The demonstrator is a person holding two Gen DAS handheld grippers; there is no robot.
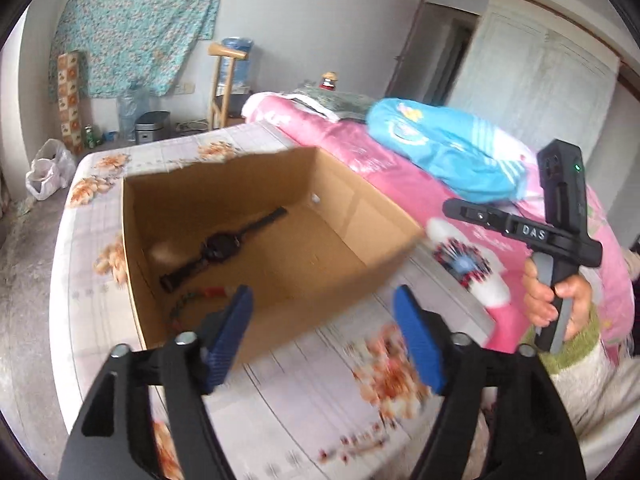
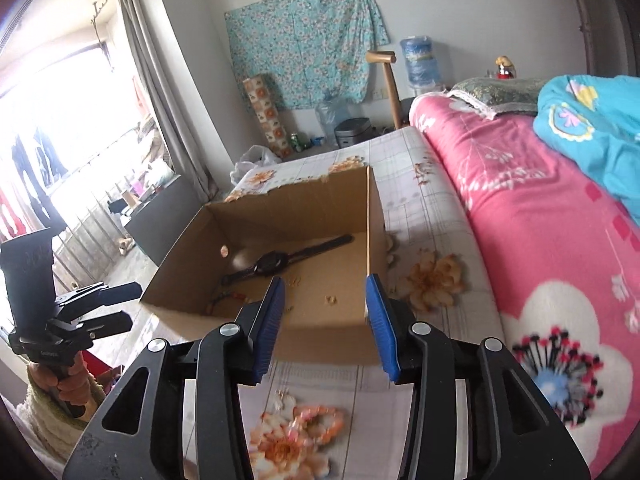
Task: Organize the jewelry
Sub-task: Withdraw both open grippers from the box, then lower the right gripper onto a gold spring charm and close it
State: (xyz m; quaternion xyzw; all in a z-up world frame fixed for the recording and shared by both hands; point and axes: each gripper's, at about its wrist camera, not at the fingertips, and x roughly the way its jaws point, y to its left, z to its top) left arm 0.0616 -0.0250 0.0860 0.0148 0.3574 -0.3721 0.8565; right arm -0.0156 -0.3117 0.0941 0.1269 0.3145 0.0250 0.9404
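Both grippers empty, both back from the cardboard box (image 1: 256, 240) which sits on the bed (image 1: 88, 248), on the floral sheet. Left gripper (image 1: 324, 340) jaws stand wide, nothing between the blue pads. Right gripper (image 2: 326, 320) jaws part-open, narrower than the left, also nothing between them.

Jewelry is already in the box. Black watch (image 1: 222, 246) lies flat on the box floor, strap stretched out diagonally, face roughly mid-length. Beside it, near the front-left corner, a thin cord bracelet (image 1: 192, 300) with red and green bits, partly hidden by the left pad; detail is blurred.

Handling, as a judgement:
- Watch: light, case rigid, strap flexible and likely to flop if lifted by one end. Best hold is across the case or on the strap right next to it, pads pinching the narrow sides. Face could scratch or slip if squeezed flat.
- Bracelet: very light, limp, no stiffness. It will drape and may snag. Pinch the beaded section, where there is some bulk; the bare cord is thin enough to slide out of the pads.
- Box walls are tall, so reach in from above, not from the side.
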